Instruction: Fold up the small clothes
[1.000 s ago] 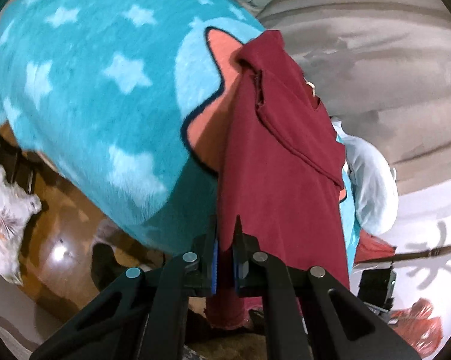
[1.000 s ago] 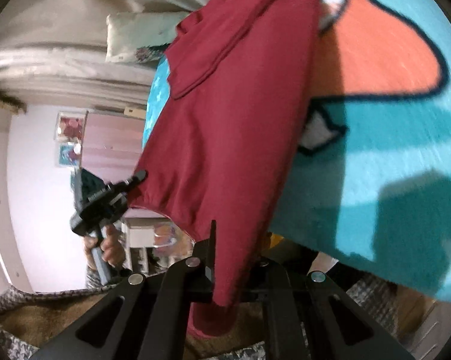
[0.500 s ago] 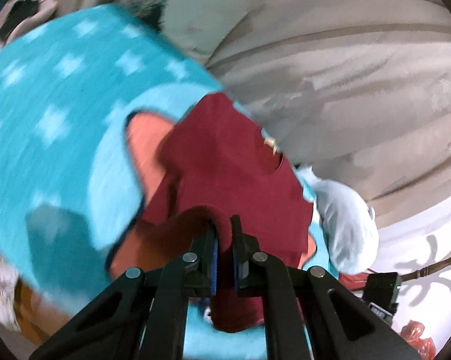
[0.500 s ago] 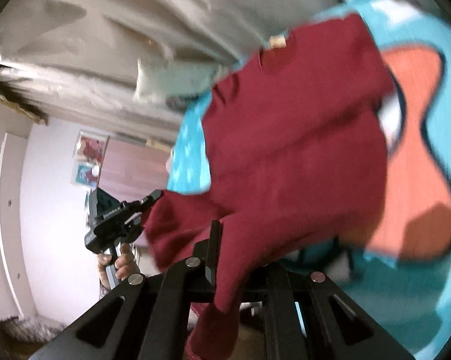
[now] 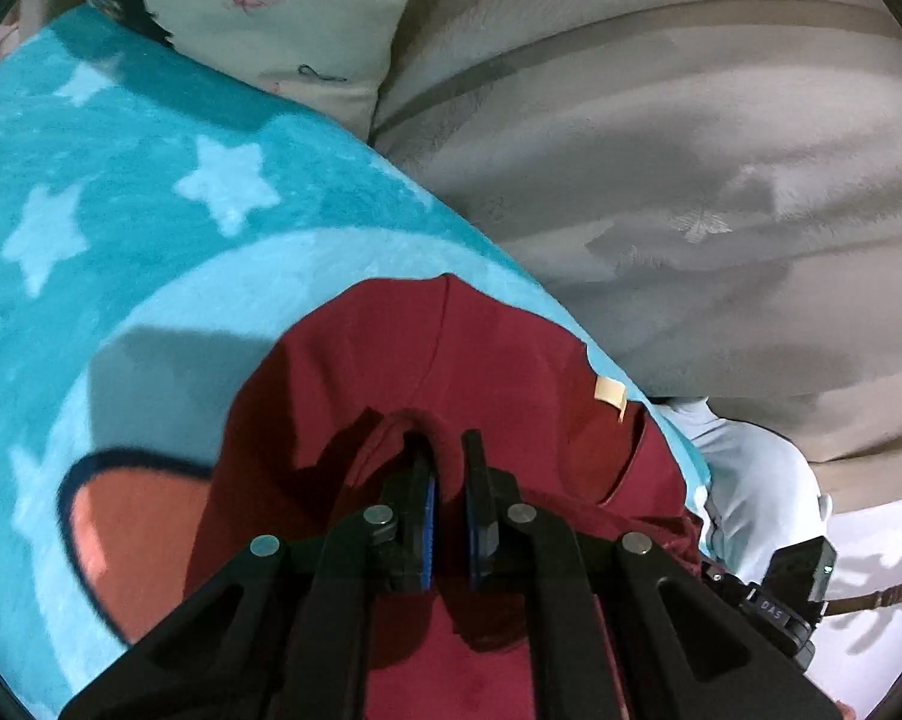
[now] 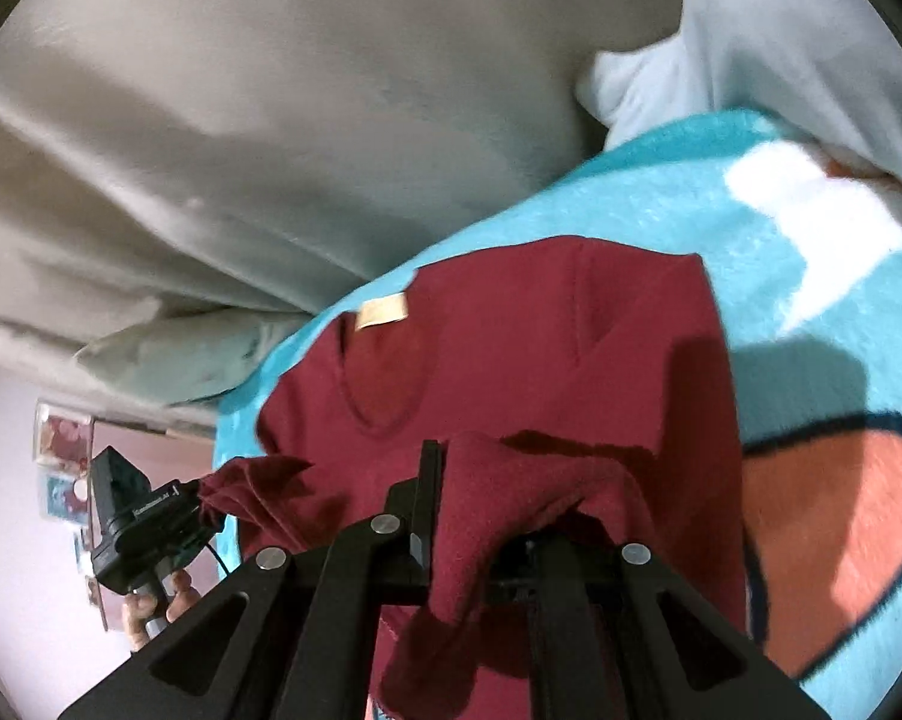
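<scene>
A small maroon shirt (image 5: 391,348) with a tan neck label (image 5: 610,391) lies on a turquoise star blanket (image 5: 121,192). Its neck end is spread flat; its lower hem is lifted over it. My left gripper (image 5: 448,450) is shut on a fold of the hem. In the right wrist view the same shirt (image 6: 511,348) shows its neckline and label (image 6: 382,312). My right gripper (image 6: 481,468) is shut on the other hem corner, whose cloth hides the right finger. The left gripper's body (image 6: 133,528) shows there, holding its corner.
A beige curtain (image 5: 661,150) hangs behind the bed. A butterfly-print pillow (image 5: 283,6) lies at the blanket's far edge and a pale blue pillow (image 5: 757,480) at the right. The blanket has an orange cartoon patch (image 6: 835,528). A pink wall with pictures (image 6: 55,450) is far left.
Both grippers have carried the shirt's hem from hanging off the bed's edge up and forward over the shirt toward the neckline. The shirt body now lies flat on the blanket.
</scene>
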Demonstrator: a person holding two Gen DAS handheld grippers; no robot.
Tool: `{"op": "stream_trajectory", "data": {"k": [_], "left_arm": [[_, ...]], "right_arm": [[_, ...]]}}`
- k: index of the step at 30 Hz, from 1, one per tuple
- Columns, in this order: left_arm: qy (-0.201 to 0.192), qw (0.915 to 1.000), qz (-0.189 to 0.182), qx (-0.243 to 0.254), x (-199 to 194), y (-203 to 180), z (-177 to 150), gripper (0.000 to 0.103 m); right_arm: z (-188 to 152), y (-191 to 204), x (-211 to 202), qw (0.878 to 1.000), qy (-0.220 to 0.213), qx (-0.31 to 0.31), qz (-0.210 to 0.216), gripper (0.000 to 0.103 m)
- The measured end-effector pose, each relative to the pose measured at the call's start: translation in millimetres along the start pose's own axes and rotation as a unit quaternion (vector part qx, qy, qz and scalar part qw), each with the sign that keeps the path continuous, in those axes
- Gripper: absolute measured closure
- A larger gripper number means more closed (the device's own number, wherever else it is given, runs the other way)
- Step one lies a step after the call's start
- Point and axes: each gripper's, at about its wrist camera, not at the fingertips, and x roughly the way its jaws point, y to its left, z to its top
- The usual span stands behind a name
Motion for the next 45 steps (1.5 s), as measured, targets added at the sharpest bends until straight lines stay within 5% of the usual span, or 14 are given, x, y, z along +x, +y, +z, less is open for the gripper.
{"op": "stream_trajectory", "data": {"k": [3, 9, 12, 16, 24, 30, 36, 41, 43, 45], "left_arm": [[0.014, 0.9996, -0.022, -0.014, 6.3, 3.3, 7.3, 0.089], [0.021, 0.9933, -0.087, -0.073, 6.2, 20.1, 16.9, 0.075], [0.012, 0.9907, -0.103, -0.089, -2.0, 24.2, 19.1, 0.073], [-0.001, 0.9912, -0.102, -0.085, -16.6, 22.5, 17.1, 0.070], [-0.062, 0.9975, 0.031, 0.013, -53.1, 16.1, -22.9, 0.061], [-0.053, 0.9899, 0.109, 0.074, -41.9, 28.0, -58.5, 0.060], [-0.053, 0.9883, 0.107, 0.095, -38.9, 42.3, -68.1, 0.070], [-0.067, 0.9953, 0.049, 0.050, -58.5, 60.0, -69.1, 0.070], [-0.082, 0.9956, 0.031, 0.034, -67.7, 65.6, -73.3, 0.063], [-0.091, 0.9953, 0.017, 0.028, -71.7, 68.1, -78.8, 0.044]], "right_arm": [[8.6, -11.7, 4.4, 0.999, 0.001, 0.041, 0.022, 0.089], [30.8, -49.9, -7.0, 0.980, -0.040, 0.159, 0.110, 0.040], [41.3, -62.4, -15.4, 0.971, -0.065, 0.189, 0.131, 0.040], [44.9, -57.0, -35.1, 0.975, -0.087, 0.170, 0.116, 0.039], [20.3, 20.8, -26.2, 0.999, -0.033, 0.005, 0.041, 0.039], [-0.1, 95.6, 38.3, 0.992, 0.045, -0.120, 0.022, 0.050], [-14.2, 157.0, 142.0, 0.976, 0.115, -0.184, -0.001, 0.050], [-15.2, 171.7, 178.6, 0.970, 0.133, -0.203, -0.030, 0.047], [-13.3, 173.6, 175.4, 0.969, 0.144, -0.198, -0.032, 0.045], [-12.4, 176.6, 172.5, 0.970, 0.151, -0.190, -0.029, 0.045]]}}
